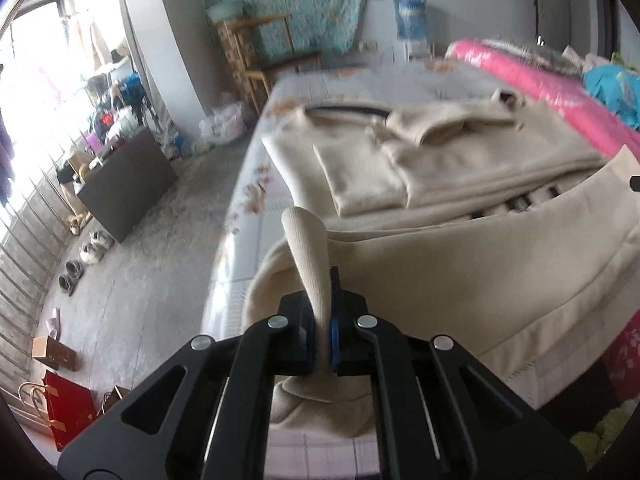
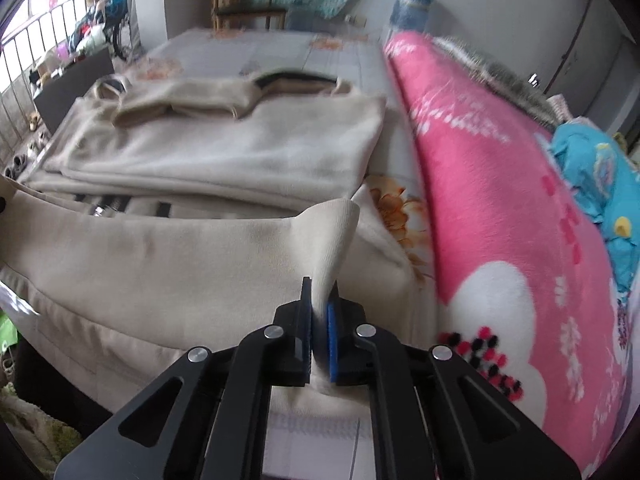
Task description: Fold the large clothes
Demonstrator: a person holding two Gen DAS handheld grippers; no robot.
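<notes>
Both the left gripper (image 1: pixel 322 320) and the right gripper (image 2: pixel 320 320) pinch the cream garment's (image 1: pixel 460 264) near hem, lifted off the bed (image 1: pixel 248 200); a pink blanket (image 2: pixel 500 200) crowds the bed's right edge.

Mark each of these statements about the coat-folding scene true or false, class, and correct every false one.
1. The left gripper pinches cream fabric of the coat. True.
2. The right gripper is open and holds nothing. False: it is shut on the coat's ribbed hem.
3. The coat lies on a bed with a flower-print sheet. True.
4. The blanket beside the coat is green. False: it is pink with white shapes.
5. Shoes stand on the floor beside the bed. True.
6. The sleeves hang off the bed's edge. False: they lie folded across the coat's upper part.
</notes>
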